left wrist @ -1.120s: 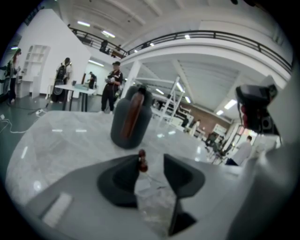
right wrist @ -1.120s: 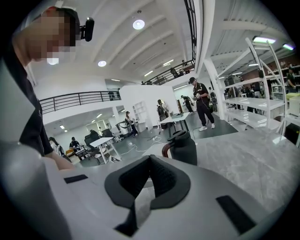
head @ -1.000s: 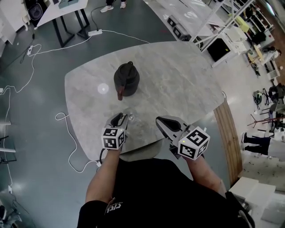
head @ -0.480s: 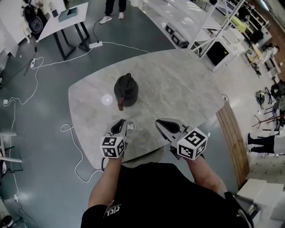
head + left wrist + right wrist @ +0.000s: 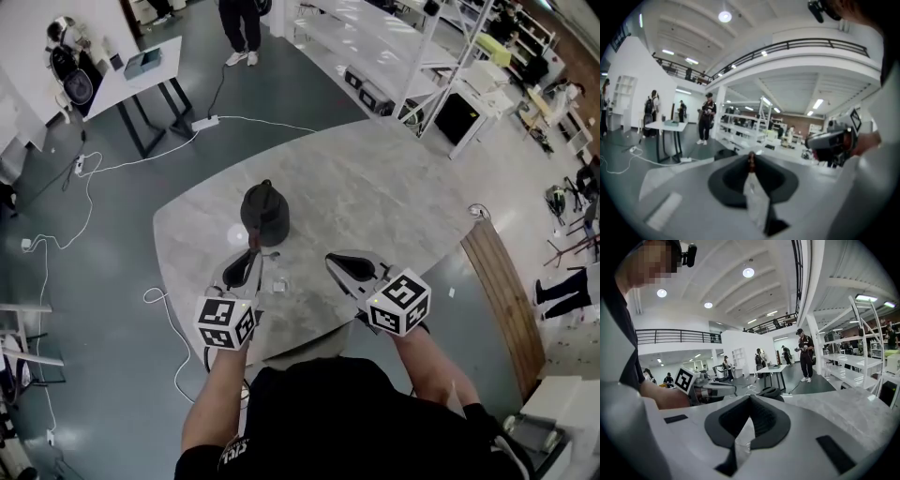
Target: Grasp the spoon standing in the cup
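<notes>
A clear glass cup stands on the grey marble table, close to its near edge. My left gripper is just left of the cup and shut on the spoon. The spoon's brown handle end pokes out past the fingertips towards the kettle. In the left gripper view the brown handle shows pinched between the dark pads of the left gripper. My right gripper hovers to the cup's right with its jaws together and nothing in them. In its own view the right gripper's pads meet, empty.
A dark kettle sits mid-table, just beyond the left gripper. A white desk on black legs, floor cables and a standing person are beyond the table. Metal shelving is at the back right, and a wooden bench at the right.
My left gripper has closed and come up and back towards me, and the spoon's brown handle now shows at its tip. The right gripper has kept its place.
</notes>
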`<state>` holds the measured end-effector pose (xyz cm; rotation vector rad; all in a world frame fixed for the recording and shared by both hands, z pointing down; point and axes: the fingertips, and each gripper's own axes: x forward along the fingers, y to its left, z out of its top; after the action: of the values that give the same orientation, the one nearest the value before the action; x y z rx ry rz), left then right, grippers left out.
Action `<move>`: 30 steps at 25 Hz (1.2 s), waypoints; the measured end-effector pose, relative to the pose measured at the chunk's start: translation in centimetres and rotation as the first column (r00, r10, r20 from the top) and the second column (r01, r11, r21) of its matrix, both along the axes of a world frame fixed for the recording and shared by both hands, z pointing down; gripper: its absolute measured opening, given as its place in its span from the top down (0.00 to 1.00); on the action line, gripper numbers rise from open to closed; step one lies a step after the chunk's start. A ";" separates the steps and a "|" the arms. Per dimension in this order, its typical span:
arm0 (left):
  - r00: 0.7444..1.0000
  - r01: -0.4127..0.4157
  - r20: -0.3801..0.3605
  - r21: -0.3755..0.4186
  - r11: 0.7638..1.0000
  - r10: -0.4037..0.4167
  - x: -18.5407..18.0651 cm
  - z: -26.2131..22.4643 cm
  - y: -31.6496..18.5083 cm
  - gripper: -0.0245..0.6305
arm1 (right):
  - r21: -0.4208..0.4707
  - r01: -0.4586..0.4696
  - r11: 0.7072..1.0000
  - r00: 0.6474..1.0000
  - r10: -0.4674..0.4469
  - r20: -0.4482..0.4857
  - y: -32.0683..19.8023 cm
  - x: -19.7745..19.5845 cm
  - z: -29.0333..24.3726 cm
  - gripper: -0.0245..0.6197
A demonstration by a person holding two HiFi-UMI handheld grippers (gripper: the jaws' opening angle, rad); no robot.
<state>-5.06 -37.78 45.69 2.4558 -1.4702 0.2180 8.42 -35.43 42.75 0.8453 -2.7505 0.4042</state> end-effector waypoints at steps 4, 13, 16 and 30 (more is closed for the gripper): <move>0.999 0.018 0.025 0.089 0.996 -0.020 -1.1 -4.8 -0.6 0.89 | 0.018 0.000 1.000 1.000 0.000 0.014 -0.2 -0.1 -0.5 0.97; 0.995 0.090 0.013 0.197 0.976 -0.094 -3.8 -10.9 0.8 0.89 | 0.082 -0.080 0.993 0.995 0.075 0.065 -1.2 2.1 -3.6 0.97; 0.994 0.111 -0.015 0.230 0.967 -0.111 -4.5 -11.6 1.6 0.89 | 0.116 -0.104 0.988 0.994 0.097 0.058 -1.5 3.2 -4.5 0.97; 0.986 0.166 -0.037 0.230 0.959 -0.162 -5.4 -11.5 -1.7 0.89 | 0.264 -0.046 0.964 0.998 0.034 0.050 -3.2 2.3 -7.1 0.98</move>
<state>-10.47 -39.44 34.18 2.4836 -1.7713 -0.0112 10.71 -38.62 35.66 0.9648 -2.8749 0.0611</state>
